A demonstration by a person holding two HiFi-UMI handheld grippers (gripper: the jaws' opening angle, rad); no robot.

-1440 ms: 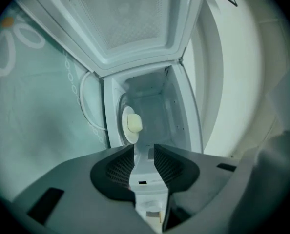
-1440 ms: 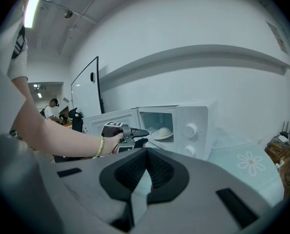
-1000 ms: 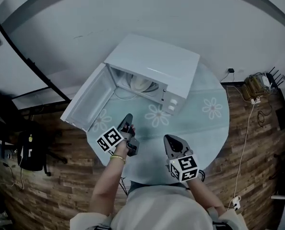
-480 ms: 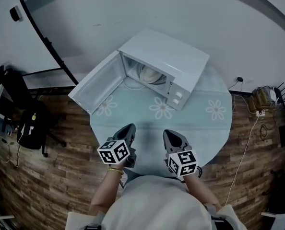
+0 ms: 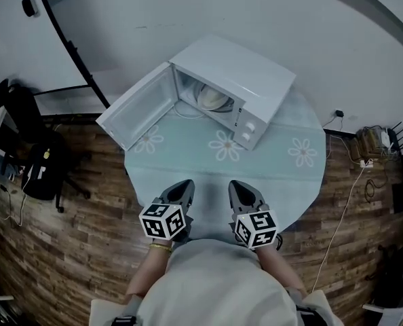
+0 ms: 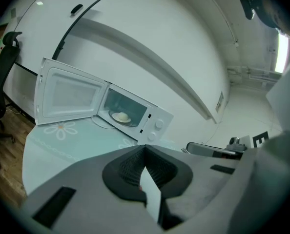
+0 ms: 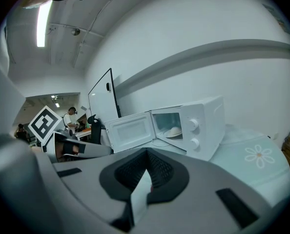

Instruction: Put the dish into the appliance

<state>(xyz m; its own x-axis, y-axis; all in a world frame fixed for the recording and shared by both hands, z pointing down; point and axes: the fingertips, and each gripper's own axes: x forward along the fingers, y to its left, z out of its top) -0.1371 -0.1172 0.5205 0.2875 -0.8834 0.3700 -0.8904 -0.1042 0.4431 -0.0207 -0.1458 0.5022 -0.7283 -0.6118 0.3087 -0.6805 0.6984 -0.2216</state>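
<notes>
Head view: dish [image 5: 212, 99] is sitting inside the open microwave [image 5: 237, 73].
Left gripper [image 5: 181, 185] and right gripper [image 5: 239, 186] are hovering over the table [image 5: 290, 182], jaws closed, empty.

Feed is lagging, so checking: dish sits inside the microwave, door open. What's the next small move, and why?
Probably bring the left gripper, shut and empty, to the open door and push it closed. The dish already rests inside the microwave; the right gripper is shut and empty too.
</notes>
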